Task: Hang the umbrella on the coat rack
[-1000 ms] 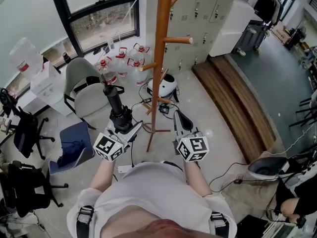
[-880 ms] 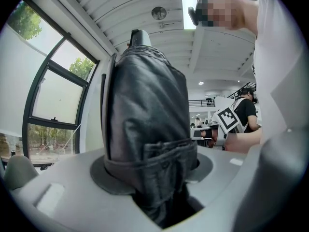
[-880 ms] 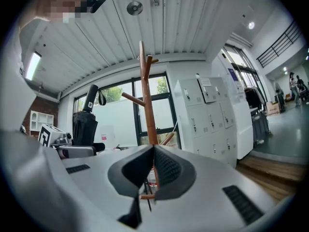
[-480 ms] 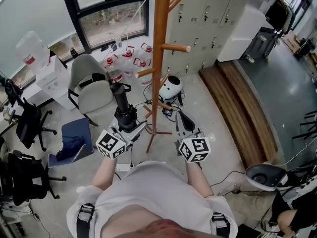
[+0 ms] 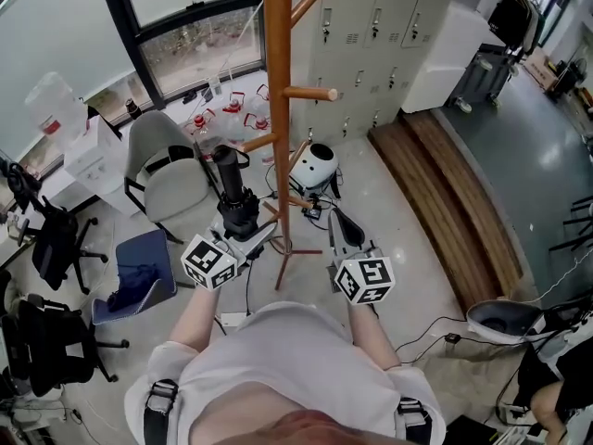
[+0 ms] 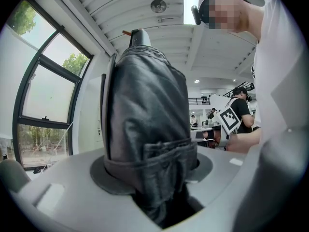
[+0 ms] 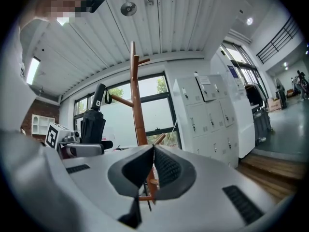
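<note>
A black folded umbrella (image 5: pixel 232 191) stands upright, handle end up, with my left gripper (image 5: pixel 243 235) shut on its lower part. In the left gripper view the umbrella's dark fabric (image 6: pixel 145 124) fills the space between the jaws. The wooden coat rack (image 5: pixel 278 109) rises just right of the umbrella, its pegs (image 5: pixel 310 93) sticking out to the right and left. My right gripper (image 5: pixel 335 215) is level, to the right of the rack's base, and shut on nothing. The right gripper view shows its closed tips (image 7: pixel 153 150), the rack (image 7: pixel 136 100) ahead and the umbrella (image 7: pixel 92 122) at left.
A grey chair (image 5: pixel 171 170), water jugs (image 5: pixel 236 109) and a white round device (image 5: pixel 320 165) stand around the rack's foot. White lockers (image 5: pixel 371 26) line the back. A wooden platform (image 5: pixel 435 184) runs at right. Black office chairs (image 5: pixel 51 244) and a blue cushion (image 5: pixel 139 272) sit at left.
Both grippers have moved a little nearer the coat rack, the umbrella going along upright in the left one. Both grips look the same.
</note>
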